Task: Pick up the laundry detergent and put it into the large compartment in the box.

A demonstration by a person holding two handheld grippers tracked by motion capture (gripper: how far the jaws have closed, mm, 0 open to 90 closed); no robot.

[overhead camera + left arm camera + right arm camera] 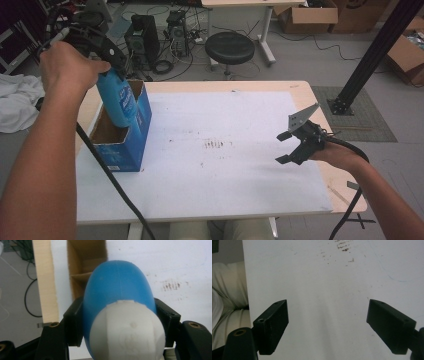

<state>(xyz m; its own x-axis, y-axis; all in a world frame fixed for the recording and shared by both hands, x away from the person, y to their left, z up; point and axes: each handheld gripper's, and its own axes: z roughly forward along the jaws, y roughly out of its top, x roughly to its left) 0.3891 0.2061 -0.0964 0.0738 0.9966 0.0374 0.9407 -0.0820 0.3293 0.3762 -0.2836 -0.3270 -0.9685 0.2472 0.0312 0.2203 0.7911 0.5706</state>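
Note:
A blue bottle [116,102] with a white cap [127,331] hangs upright over an open blue cardboard box [131,145] at the table's left edge, its lower end inside the box mouth. My left gripper [107,55] is shut on the bottle's upper part, black jaws pressing both sides of the bottle [117,290]. The box's brown inside [85,267] with a divider lies below it. My right gripper [285,147] hovers open over the right side of the white mat [215,145], with nothing between its jaws; bare mat [327,302] lies under it.
The wooden table edge [43,285] runs beside the box. Brown smudges [216,144] mark the mat's middle. Behind the table stand a black stool [229,48], computer cases [142,40] and cables. A white cloth [17,102] lies at far left; a black frame post [372,55] rises at right.

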